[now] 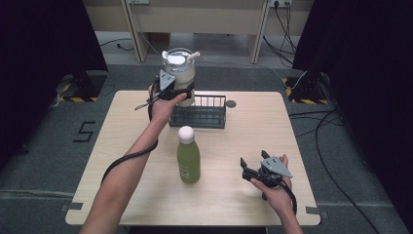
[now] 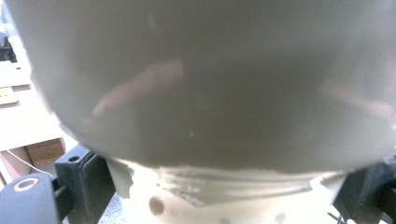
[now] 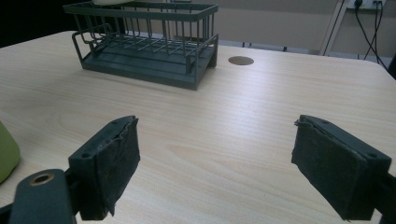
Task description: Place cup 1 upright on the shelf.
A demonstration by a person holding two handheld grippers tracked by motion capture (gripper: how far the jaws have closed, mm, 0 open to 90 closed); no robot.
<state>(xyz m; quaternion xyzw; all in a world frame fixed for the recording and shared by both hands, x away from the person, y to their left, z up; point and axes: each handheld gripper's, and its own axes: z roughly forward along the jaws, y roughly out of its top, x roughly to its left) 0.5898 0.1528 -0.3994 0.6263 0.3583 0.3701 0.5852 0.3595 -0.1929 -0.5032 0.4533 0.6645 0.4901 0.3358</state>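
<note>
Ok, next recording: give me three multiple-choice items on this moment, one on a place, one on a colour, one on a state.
1. Where is the clear jar of pale liquid?
A. Held up over the dark wire rack
B. Lying on the table's near edge
C. Beside the right claw

2. What colour is the standing bottle?
A. Red with a black cap
B. Green with a white cap
C. All blue

3. What state is the right claw in?
A. Shut on the bottle
B. Shut on the rack
C. Open, with nothing between the jaws

Answers: 1 A, the high view shows the left claw gripping the jar above the rack's far left end. 2 B, the green body and white cap are plain from above. 3 C, the right gripper view shows bare table between its spread pads.
</note>
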